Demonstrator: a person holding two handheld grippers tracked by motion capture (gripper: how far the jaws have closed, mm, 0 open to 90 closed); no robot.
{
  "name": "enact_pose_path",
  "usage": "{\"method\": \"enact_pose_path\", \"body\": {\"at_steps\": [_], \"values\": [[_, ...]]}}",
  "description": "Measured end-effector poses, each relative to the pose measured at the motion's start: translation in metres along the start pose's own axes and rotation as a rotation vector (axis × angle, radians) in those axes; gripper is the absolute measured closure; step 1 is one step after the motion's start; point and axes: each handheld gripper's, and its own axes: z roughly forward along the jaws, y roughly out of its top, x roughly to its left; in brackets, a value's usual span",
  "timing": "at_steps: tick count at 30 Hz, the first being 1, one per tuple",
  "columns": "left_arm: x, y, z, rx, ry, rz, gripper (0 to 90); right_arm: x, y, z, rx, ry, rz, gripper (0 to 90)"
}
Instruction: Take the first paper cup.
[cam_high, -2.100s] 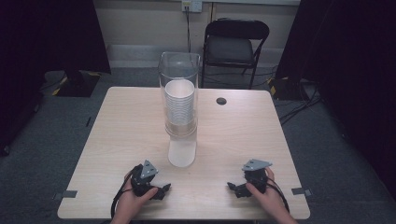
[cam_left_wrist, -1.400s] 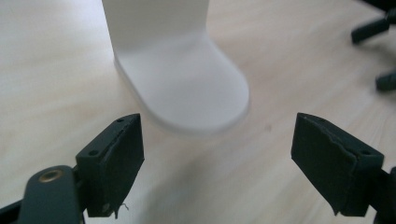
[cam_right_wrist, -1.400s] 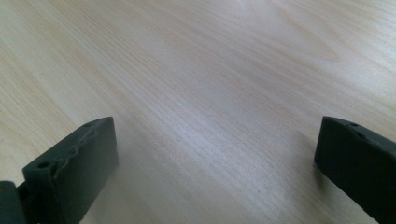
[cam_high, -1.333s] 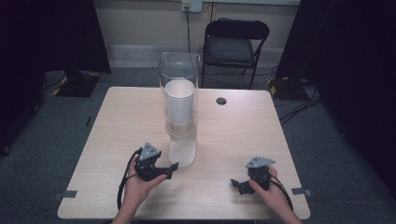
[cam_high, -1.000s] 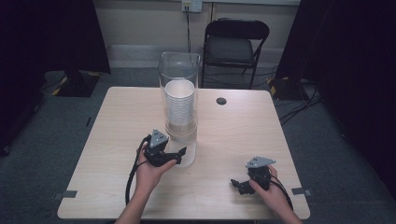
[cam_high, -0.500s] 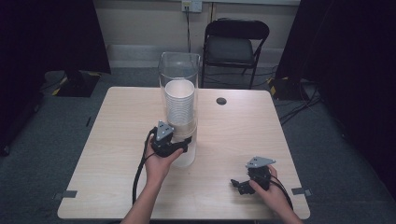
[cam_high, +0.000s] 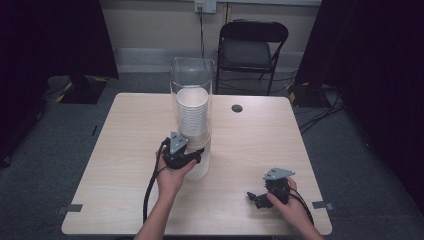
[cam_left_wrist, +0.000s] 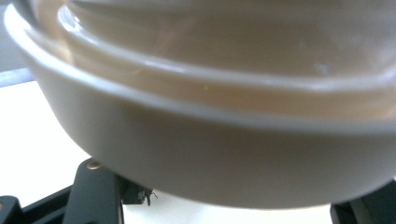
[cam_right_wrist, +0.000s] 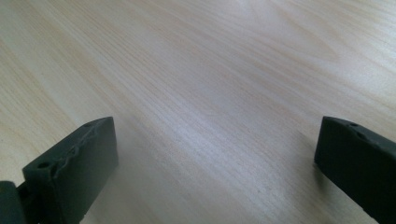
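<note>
Nearest the person, the right gripper (cam_high: 261, 197) rests low over the bare wooden table (cam_high: 125, 150) at its front right, jaws spread wide apart with nothing between them. Farther in, the left gripper (cam_high: 194, 156) sits against the base of the clear cup dispenser (cam_high: 192, 75), jaws open around the lowest white cup (cam_left_wrist: 224, 154). The stack of cups (cam_high: 192, 115) stands at the table's centre. No readable writing.

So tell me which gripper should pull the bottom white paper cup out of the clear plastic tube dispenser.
Left. The left gripper is already at the bottom white paper cup, jaws spread around it; the right gripper rests apart.
</note>
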Motion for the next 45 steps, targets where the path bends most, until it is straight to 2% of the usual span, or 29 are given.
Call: {"method": "enact_pose_path", "body": {"at_steps": [2,4,5,8,9,10,11,12,13,14,15,16,17,18,19,21,23,26,27,28,29,31,32,34,38,42,43,45], "values": [[0.0,0.0,0.0,0.007,0.004,-0.003,35.8,0.0,0.0,0.0,0.0,0.0,0.0,0.0],[-0.001,-0.001,0.0,-0.01,0.0,-0.011,35.8,0.0,0.0,0.0,0.0,0.0,0.0,0.0],[0.0,-0.001,0.0,-0.003,0.001,0.004,35.8,0.0,0.0,0.0,0.0,0.001,-0.001,0.0],[-0.001,-0.003,0.0,-0.022,0.005,-0.005,35.9,0.0,0.0,0.0,0.0,0.0,0.0,0.0],[0.0,-0.005,-0.001,-0.022,0.003,0.008,35.9,0.0,0.0,0.0,-0.001,0.0,-0.001,0.0],[-0.002,-0.008,0.001,-0.034,-0.006,-0.029,35.9,0.0,0.0,0.0,0.0,0.0,-0.001,0.0],[-0.003,-0.011,0.002,-0.041,0.003,-0.027,35.9,0.0,0.0,0.0,0.0,0.0,0.0,0.0],[-0.004,-0.012,0.003,0.017,0.014,-0.032,36.4,0.0,0.0,0.0,-0.001,0.0,-0.001,0.0],[-0.004,-0.012,0.003,0.017,0.014,-0.032,37.0,0.0,0.0,0.0,0.0,0.0,0.0,0.0],[-0.002,-0.022,0.006,0.112,-0.005,-0.019,37.1,0.0,0.0,0.0,0.0,0.003,0.0,0.0],[-0.003,-0.053,0.014,0.285,-0.005,0.011,37.0,0.0,0.0,0.0,-0.001,0.001,-0.001,0.0],[-0.003,-0.053,0.014,0.285,-0.005,0.011,36.9,0.0,0.0,0.0,-0.001,0.001,-0.001,0.0],[-0.01,-0.072,0.012,0.231,-0.018,-0.034,36.7,0.0,0.0,0.0,-0.001,0.002,-0.002,0.0],[-0.01,-0.072,0.012,0.231,-0.018,-0.034,36.5,0.0,0.0,0.0,-0.001,0.002,-0.002,0.0],[-0.012,-0.071,0.011,0.208,-0.044,-0.051,36.3,0.0,0.0,0.0,-0.002,0.005,-0.005,0.0],[-0.015,-0.065,0.01,0.208,-0.049,-0.019,36.2,0.0,0.001,0.001,-0.002,0.009,-0.005,0.0],[-0.015,-0.062,0.011,0.235,-0.068,0.004,36.0,-0.001,0.001,0.001,-0.002,0.01,-0.004,0.0],[-0.014,-0.066,0.011,0.261,-0.083,0.016,36.0,-0.001,0.001,0.001,-0.003,0.011,-0.008,0.0],[-0.015,-0.068,0.011,0.276,-0.1,0.017,36.0,-0.001,0.001,0.001,-0.003,0.009,-0.008,0.0],[-0.019,-0.072,0.008,0.268,-0.103,0.043,35.9,-0.001,0.001,0.001,-0.003,0.01,-0.008,0.0],[-0.019,-0.072,0.008,0.268,-0.103,0.043,35.8,-0.001,0.001,0.001,-0.003,0.01,-0.008,0.0],[-0.023,-0.071,0.004,0.294,-0.14,0.072,35.8,-0.001,0.001,0.002,-0.004,0.01,-0.009,0.0],[-0.024,-0.071,0.001,0.313,-0.143,0.089,35.8,-0.001,0.001,0.001,-0.003,0.01,-0.008,0.0],[-0.025,-0.072,0.0,0.309,-0.157,0.092,35.8,-0.001,0.001,0.001,-0.003,0.01,-0.008,0.0],[-0.023,-0.073,-0.008,0.331,-0.181,0.118,35.7,-0.001,0.001,0.001,-0.004,0.01,-0.008,0.0],[-0.021,-0.079,-0.014,0.333,-0.203,0.121,35.5,-0.001,0.002,0.002,-0.004,0.007,-0.007,0.0],[-0.021,-0.079,-0.016,0.338,-0.207,0.134,35.5,0.001,0.002,0.002,-0.002,-0.002,0.003,0.0],[-0.024,-0.08,-0.018,0.337,-0.236,0.156,35.4,0.005,0.005,0.004,-0.013,-0.002,0.006,6.2]]}}
